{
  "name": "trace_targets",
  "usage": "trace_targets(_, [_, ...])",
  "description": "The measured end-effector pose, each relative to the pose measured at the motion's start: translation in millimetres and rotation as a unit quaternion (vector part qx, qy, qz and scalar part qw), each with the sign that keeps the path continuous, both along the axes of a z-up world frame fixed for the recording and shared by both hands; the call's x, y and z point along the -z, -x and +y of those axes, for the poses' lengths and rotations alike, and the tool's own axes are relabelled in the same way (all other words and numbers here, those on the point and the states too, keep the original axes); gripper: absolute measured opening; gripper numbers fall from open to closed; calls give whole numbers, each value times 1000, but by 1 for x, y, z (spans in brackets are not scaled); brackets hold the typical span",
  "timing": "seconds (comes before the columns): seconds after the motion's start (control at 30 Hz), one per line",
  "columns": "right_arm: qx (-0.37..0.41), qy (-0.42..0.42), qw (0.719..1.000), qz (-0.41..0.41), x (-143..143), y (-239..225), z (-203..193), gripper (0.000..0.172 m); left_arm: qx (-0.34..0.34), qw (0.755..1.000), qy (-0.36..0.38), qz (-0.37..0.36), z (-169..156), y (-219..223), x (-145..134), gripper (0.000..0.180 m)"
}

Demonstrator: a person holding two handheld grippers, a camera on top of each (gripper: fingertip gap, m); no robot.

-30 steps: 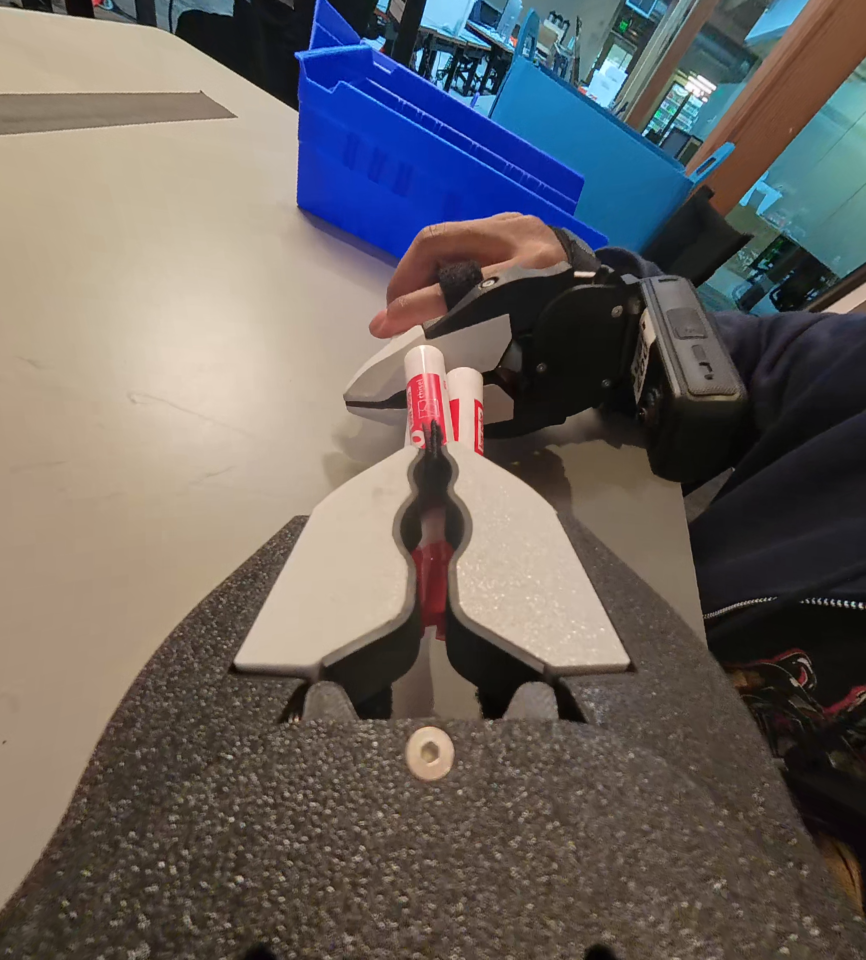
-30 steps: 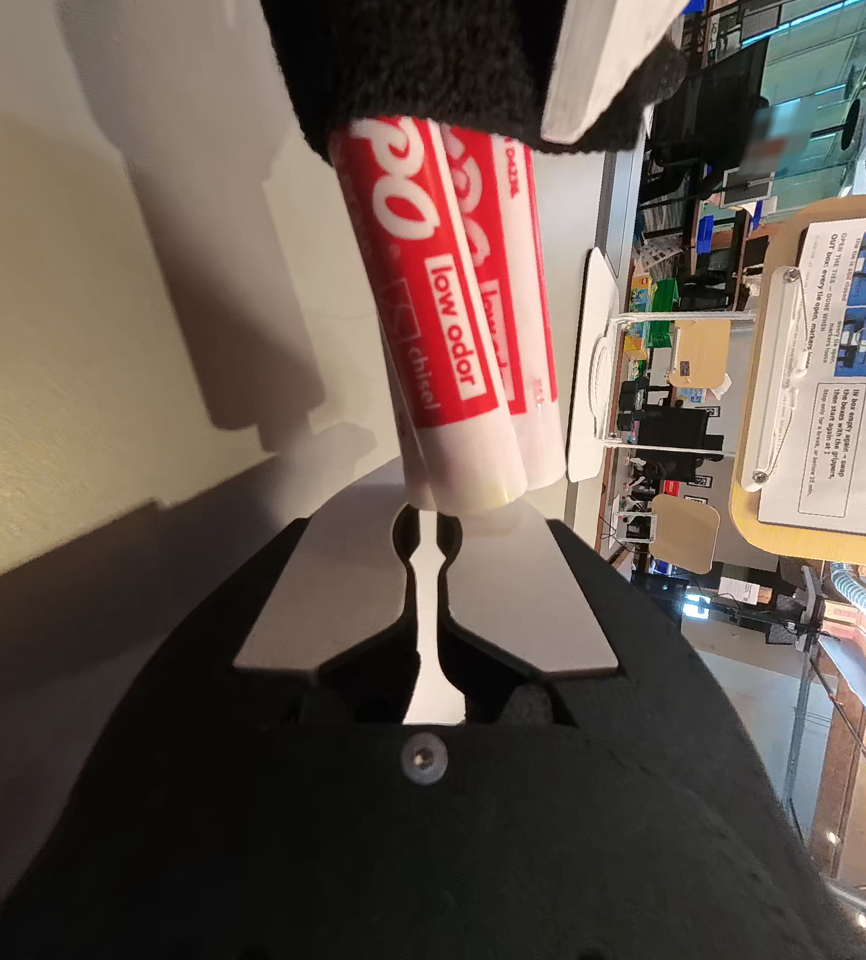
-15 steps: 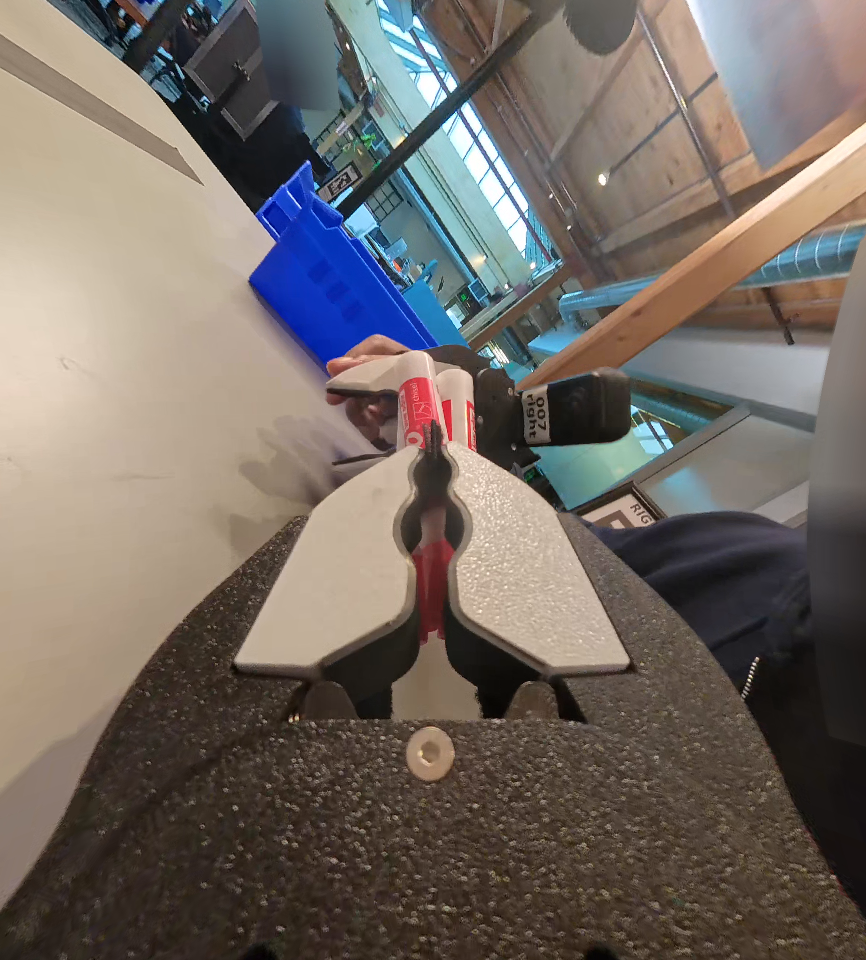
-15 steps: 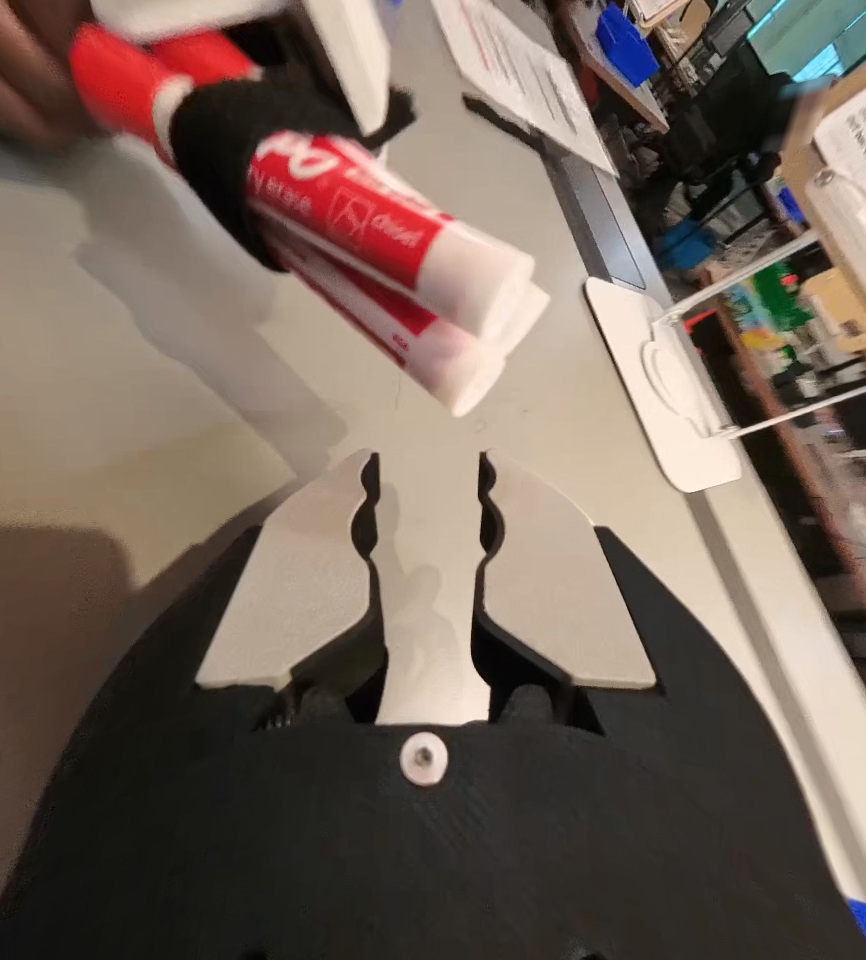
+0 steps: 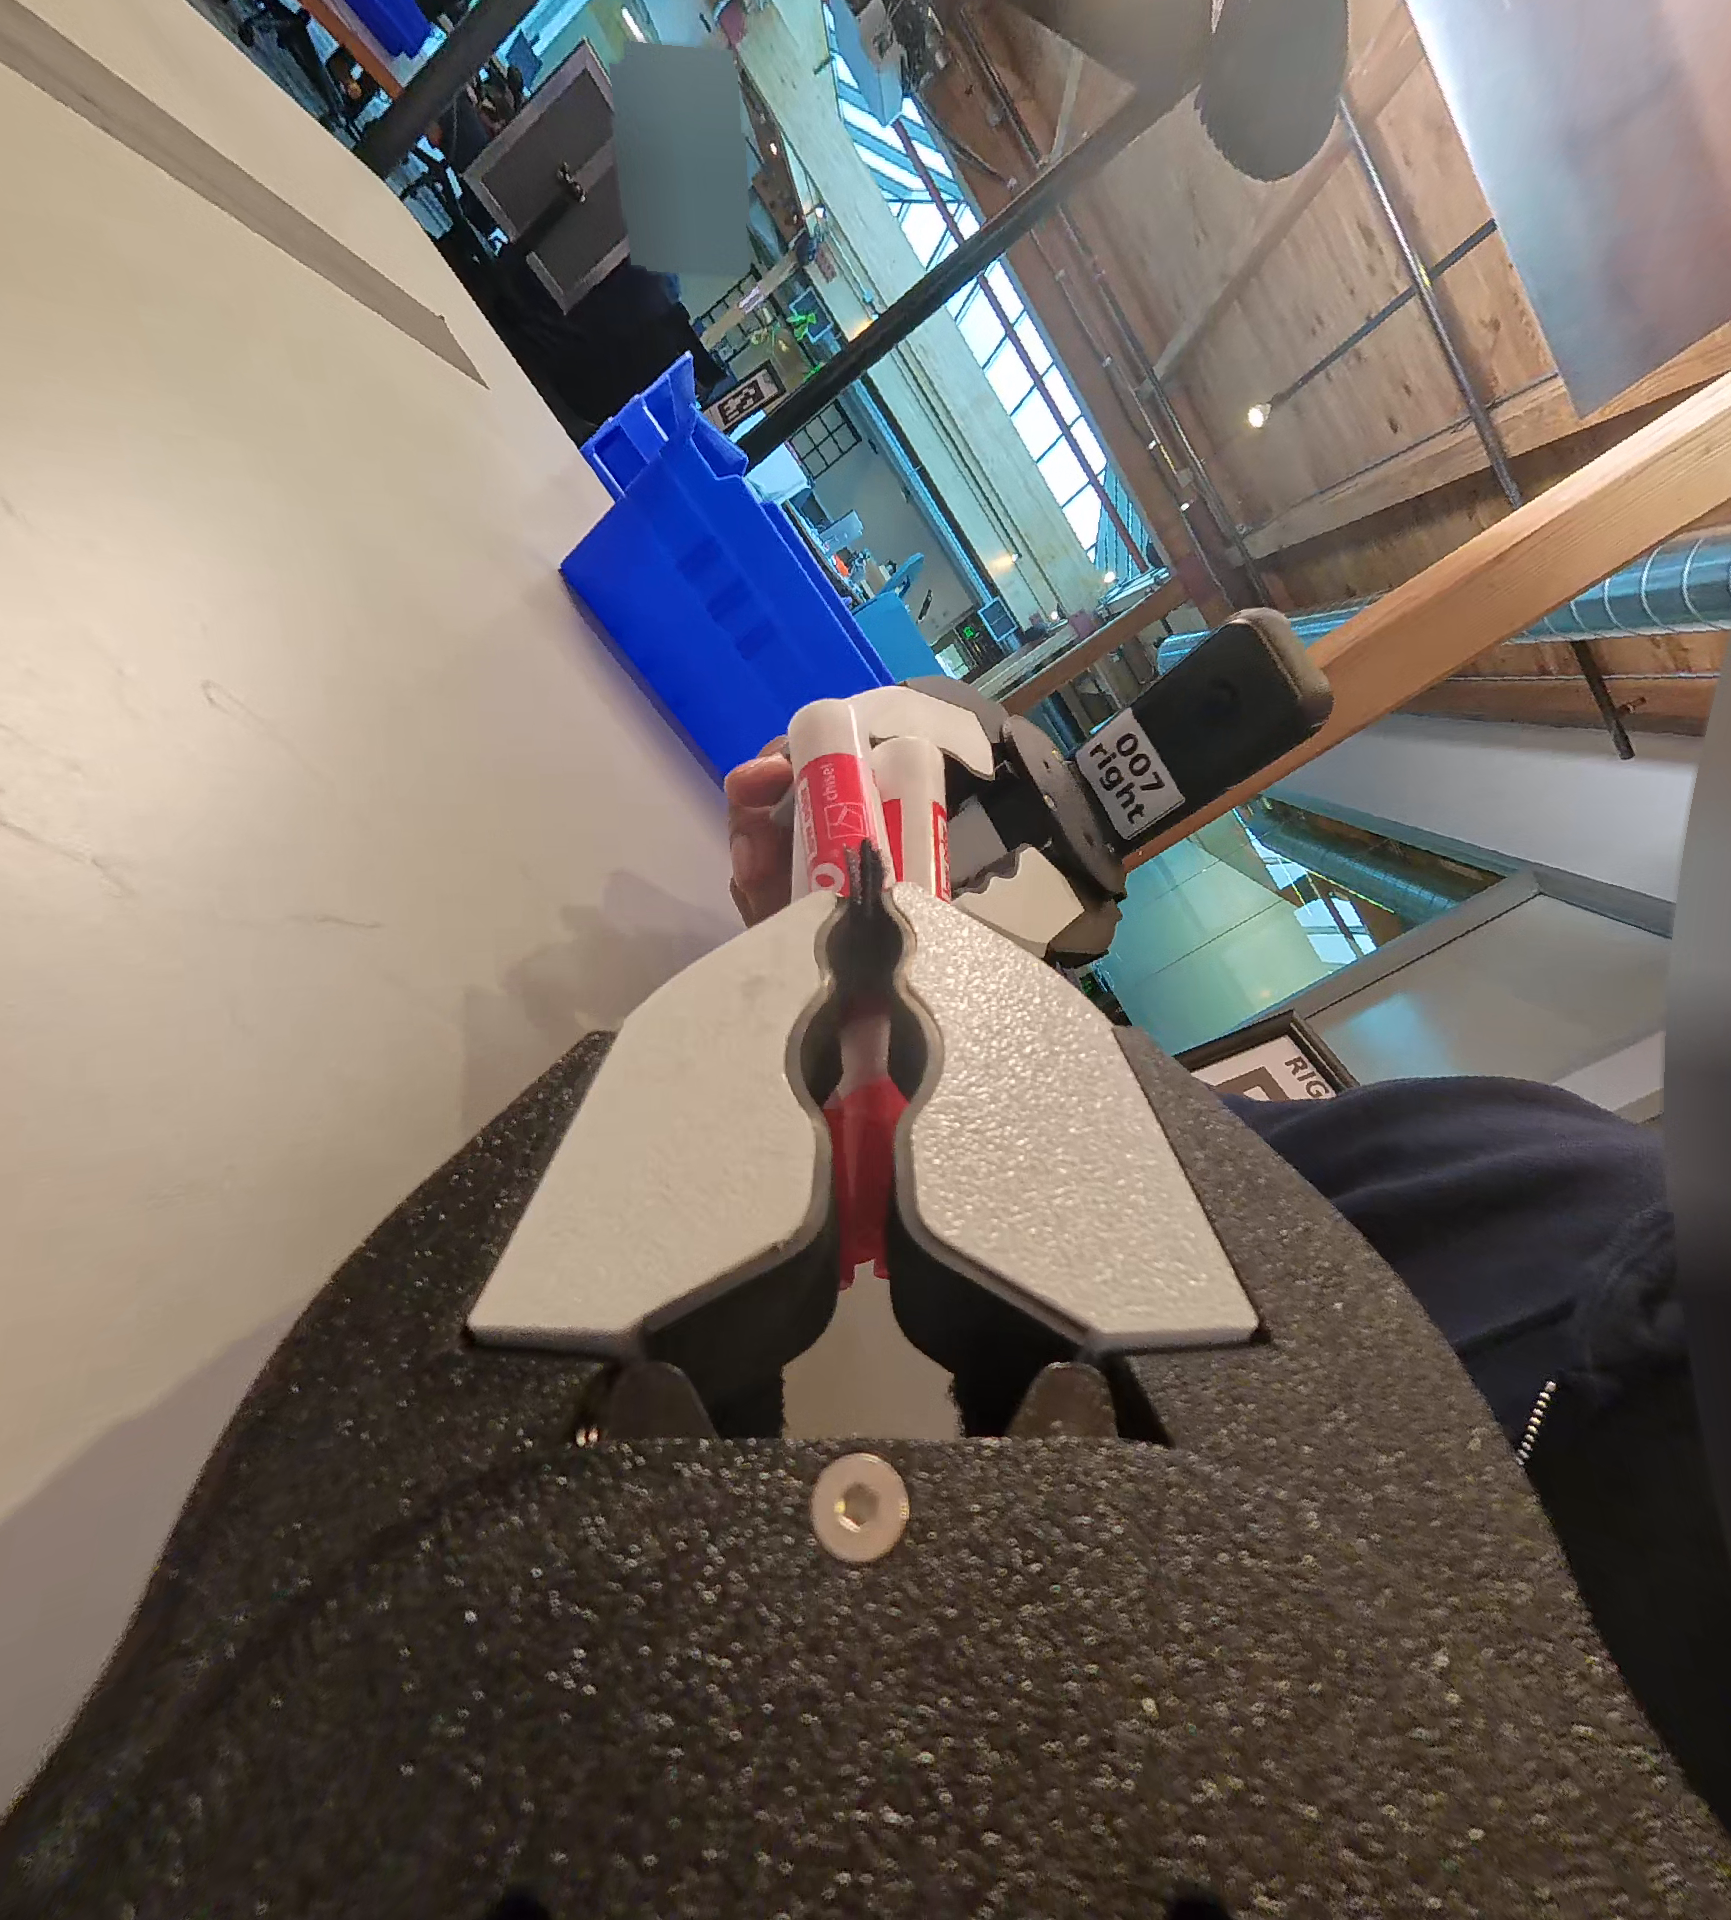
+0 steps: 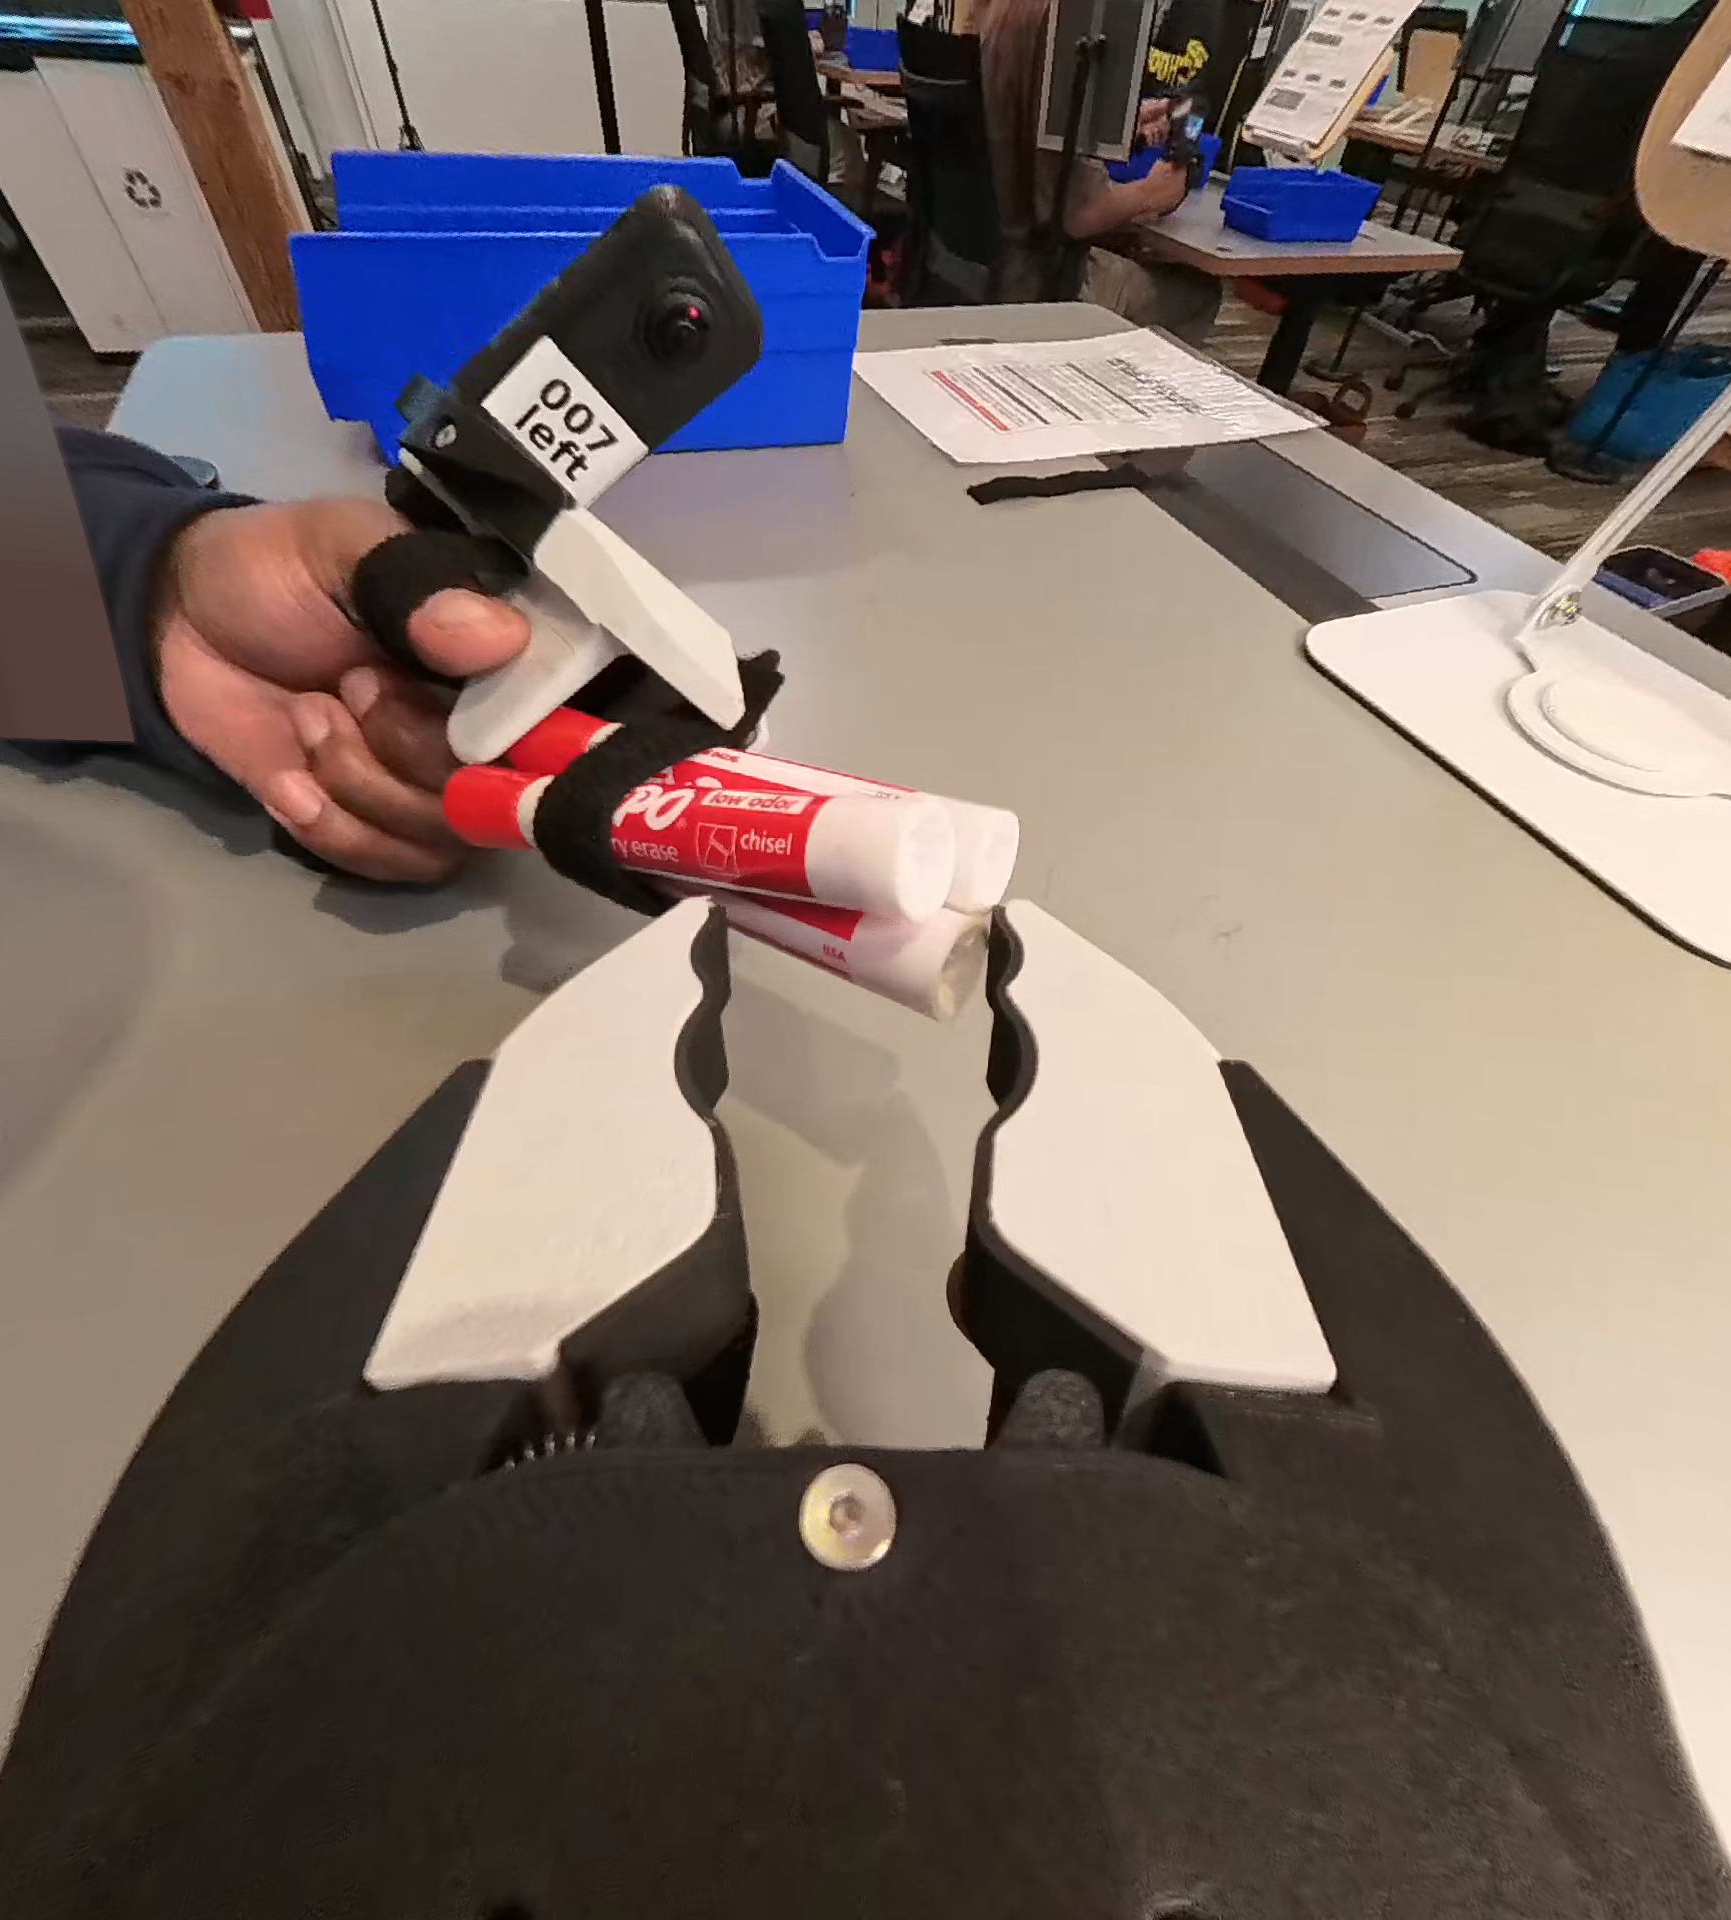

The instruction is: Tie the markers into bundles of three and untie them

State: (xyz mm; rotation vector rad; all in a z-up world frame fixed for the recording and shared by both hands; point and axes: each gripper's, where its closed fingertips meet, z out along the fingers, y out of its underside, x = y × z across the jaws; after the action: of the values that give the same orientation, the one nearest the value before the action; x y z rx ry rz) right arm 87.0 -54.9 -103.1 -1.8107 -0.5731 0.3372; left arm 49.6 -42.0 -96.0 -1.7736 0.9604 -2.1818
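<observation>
A bundle of three red-and-white markers point(image 6: 788, 842) is bound by a black strap point(image 6: 580, 821) and hangs just above the grey table point(image 6: 1204, 790). My left gripper point(image 5: 863, 914) is shut on the black strap point(image 5: 863, 883), and the markers point(image 5: 835, 800) stick out beyond its tips. The right wrist view shows the left gripper point(image 6: 726, 696) pinching the strap on top of the bundle. My right gripper point(image 6: 850, 925) is open. Its tips stand on either side of the bundle's white ends without pressing on them. It also shows open in the left wrist view point(image 5: 986, 810).
A blue bin point(image 6: 570, 301) stands at the back of the table, also seen in the left wrist view point(image 5: 705, 603). A printed sheet point(image 6: 1079, 395) and a loose black strap point(image 6: 1058, 483) lie behind the bundle. A white stand base point(image 6: 1567, 748) sits at the right. The gap from one gripper's tips to the other's is roughly 5 cm.
My right gripper opened from shut and swung round to face the bundle's ends, its tips now either side of them. My left gripper kept its hold on the strap and tilted upward.
</observation>
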Motion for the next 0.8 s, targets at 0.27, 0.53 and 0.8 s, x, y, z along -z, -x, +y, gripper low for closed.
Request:
trace_targets(0.27, [11,3,1000,-8,1,3,1,48,0,1000,11,14,-1,0,3,4])
trace_targets(0.53, [4,-1,1000,-25,4,6,-1,48,7,1000,13,21,-2,0,4,4])
trace_targets(0.8, [-4,-1,999,-36,8,9,-3,48,14,999,14,26,-4,0,7,4])
